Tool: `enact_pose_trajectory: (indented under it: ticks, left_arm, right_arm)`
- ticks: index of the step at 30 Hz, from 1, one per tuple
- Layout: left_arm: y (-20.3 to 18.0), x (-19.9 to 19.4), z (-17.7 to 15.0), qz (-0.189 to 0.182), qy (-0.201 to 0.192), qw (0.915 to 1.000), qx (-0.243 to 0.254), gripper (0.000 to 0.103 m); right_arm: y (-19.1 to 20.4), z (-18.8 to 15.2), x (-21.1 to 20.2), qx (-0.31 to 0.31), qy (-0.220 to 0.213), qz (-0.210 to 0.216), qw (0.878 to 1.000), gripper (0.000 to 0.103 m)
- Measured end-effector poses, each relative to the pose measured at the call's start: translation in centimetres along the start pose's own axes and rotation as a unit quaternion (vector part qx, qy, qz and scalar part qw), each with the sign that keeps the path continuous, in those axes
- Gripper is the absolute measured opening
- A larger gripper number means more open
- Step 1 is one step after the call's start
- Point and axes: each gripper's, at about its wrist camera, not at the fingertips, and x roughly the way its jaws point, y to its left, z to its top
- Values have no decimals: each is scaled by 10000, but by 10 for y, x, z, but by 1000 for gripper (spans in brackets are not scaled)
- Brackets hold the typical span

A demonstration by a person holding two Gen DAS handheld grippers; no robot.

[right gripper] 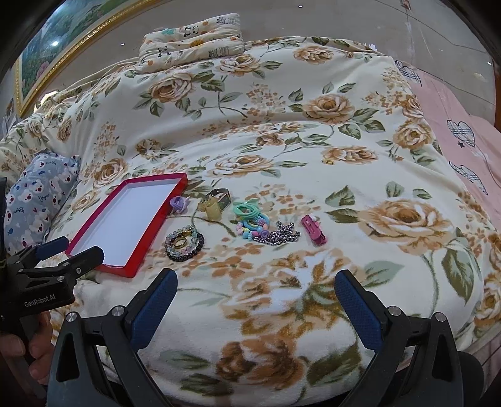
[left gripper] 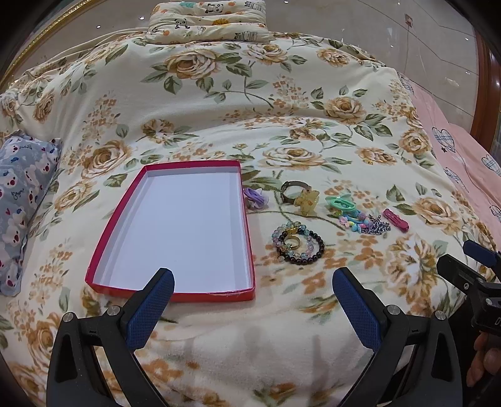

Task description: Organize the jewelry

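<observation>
A bed covered by a cream floral blanket (left gripper: 219,125) fills both views, with a panda-print pillow (left gripper: 206,22) at the top of the frame and a grey bear-print cushion (left gripper: 22,200) at the left edge. Left of centre lies a shallow red box (left gripper: 175,231) with a bare white floor. To its right the jewelry is spread on the blanket: a purple flower piece (left gripper: 255,198) just beside the box's right rim, a watch (left gripper: 292,191), a yellow hair claw clip (left gripper: 308,202), green hair ties (left gripper: 341,203), a colourful bead string (left gripper: 353,220) touching a silver chain (left gripper: 377,227), a pink clip (left gripper: 396,220), and, lower down, beaded bracelets (left gripper: 297,242) around a gold ring (left gripper: 291,240). The left claw (left gripper: 253,300) hovers wide at the bottom of its view, holding nothing, near the box's front edge. The right claw (right gripper: 255,302) is likewise spread wide and unladen, low in its frame, well short of the bracelets.
</observation>
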Motion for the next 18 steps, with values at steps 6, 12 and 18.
enact_pose_trajectory:
  ticks: [6,12,18]
  left_arm:
    - [0,-1,-3,-2,-3,10000,29,102]
    - [0,4,0,6,3,10000,28,102]
    - [3,8,-2,7,12,10000,20,102]
  right_arm:
    - [1,0,-1,-11,-17,34,10000,101]
    - [2,1,-3,-22,-49,65,10000,101]
    - [2,2,-3,-21,-49,70,10000,101]
